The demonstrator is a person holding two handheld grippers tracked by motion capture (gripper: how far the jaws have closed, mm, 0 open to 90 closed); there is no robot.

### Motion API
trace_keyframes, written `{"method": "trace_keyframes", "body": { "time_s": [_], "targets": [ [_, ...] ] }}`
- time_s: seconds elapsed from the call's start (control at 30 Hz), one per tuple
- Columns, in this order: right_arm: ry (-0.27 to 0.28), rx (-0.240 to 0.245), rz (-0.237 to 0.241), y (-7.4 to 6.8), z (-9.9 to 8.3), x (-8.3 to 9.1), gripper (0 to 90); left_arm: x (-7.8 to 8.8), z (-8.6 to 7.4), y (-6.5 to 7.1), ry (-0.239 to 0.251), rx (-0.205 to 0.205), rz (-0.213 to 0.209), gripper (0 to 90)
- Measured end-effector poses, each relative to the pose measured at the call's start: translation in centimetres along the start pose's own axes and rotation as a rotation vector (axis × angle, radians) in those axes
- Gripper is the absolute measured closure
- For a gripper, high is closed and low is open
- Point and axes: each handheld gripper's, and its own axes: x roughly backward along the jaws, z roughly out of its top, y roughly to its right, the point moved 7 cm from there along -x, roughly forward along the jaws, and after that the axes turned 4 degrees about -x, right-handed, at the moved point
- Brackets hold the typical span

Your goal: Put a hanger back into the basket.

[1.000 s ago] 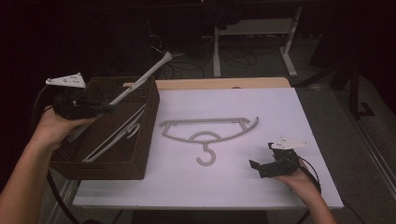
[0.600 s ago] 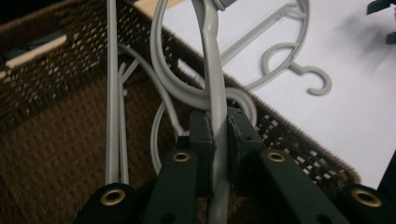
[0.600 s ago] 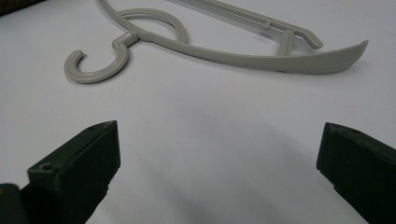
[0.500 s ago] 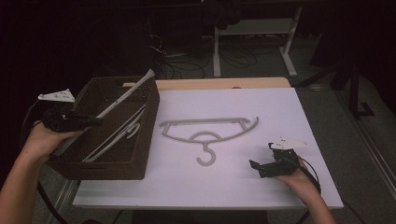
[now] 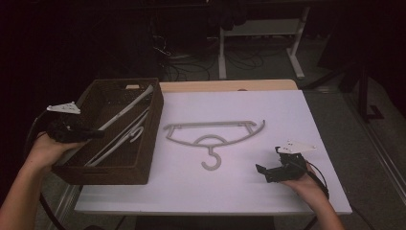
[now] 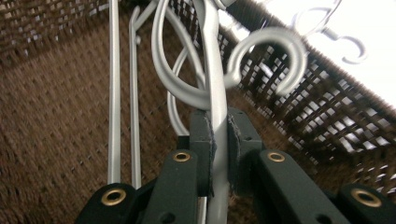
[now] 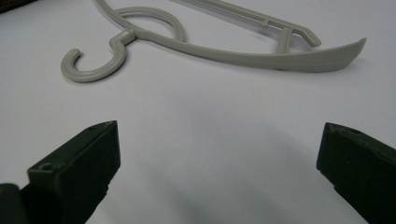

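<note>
A grey plastic hanger point(image 5: 214, 136) lies flat on the white table, hook toward me; the right gripper view has this hanger point(image 7: 243, 51) ahead of the jaws. A second grey hanger point(image 5: 125, 125) leans inside the brown wicker basket point(image 5: 146, 139) at the left. My left gripper point(image 5: 95, 134) is shut on that hanger's arm point(image 6: 215, 116), its pads pressed on both sides, with the hook point(image 6: 275, 56) just beyond. Another hanger's bars point(image 6: 122, 93) lie in the basket. My right gripper point(image 5: 261, 170) rests low on the table at the front right, open and empty point(image 7: 219, 172).
The basket's woven far wall point(image 6: 299, 107) stands close behind the held hanger. A wooden strip point(image 5: 225, 85) runs along the table's far edge. Dark floor, cables and a white frame leg point(image 5: 297, 52) lie beyond. Bare white table point(image 5: 249, 100) surrounds the flat hanger.
My left hand has sunk and drawn back to the left, lowering the held hanger from sticking out above the basket down into it. The right hand has kept still.
</note>
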Motion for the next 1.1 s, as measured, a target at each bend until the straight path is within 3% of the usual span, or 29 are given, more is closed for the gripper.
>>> {"method": "trace_keyframes", "body": {
  "time_s": [0.3, 0.37, 0.47, 0.57, 0.83, 0.97, 1.1],
  "targets": [
    [0.001, -0.002, 0.000, 0.0, 0.0, 0.0, 0.0, -2.7, -1.1, -0.9, -0.044, 0.025, -0.021, 81.9],
    [0.001, -0.004, -0.001, 0.1, 0.0, 0.0, 0.0, -3.0, -1.4, -1.0, -0.042, 0.032, -0.044, 81.7],
    [0.000, -0.003, 0.000, 0.0, 0.0, 0.0, 0.0, -3.0, -1.4, -1.1, -0.038, 0.035, -0.037, 80.7],
    [0.002, 0.000, 0.001, 0.0, 0.0, 0.1, 0.0, -3.0, -1.5, -1.4, -0.046, 0.025, -0.009, 63.4],
    [0.003, -0.003, 0.001, 0.0, 0.0, 0.1, 0.0, -1.6, -1.0, -2.0, 0.060, 0.071, 0.004, 46.7],
    [0.003, -0.001, 0.001, 0.0, 0.0, 0.0, 0.0, -0.9, 0.1, -1.5, 0.121, 0.085, -0.013, 37.7],
    [0.004, -0.005, 0.001, 0.0, 0.1, 0.1, 0.0, -0.5, 1.4, -0.4, 0.155, 0.064, -0.023, 32.8]
  ]
}}
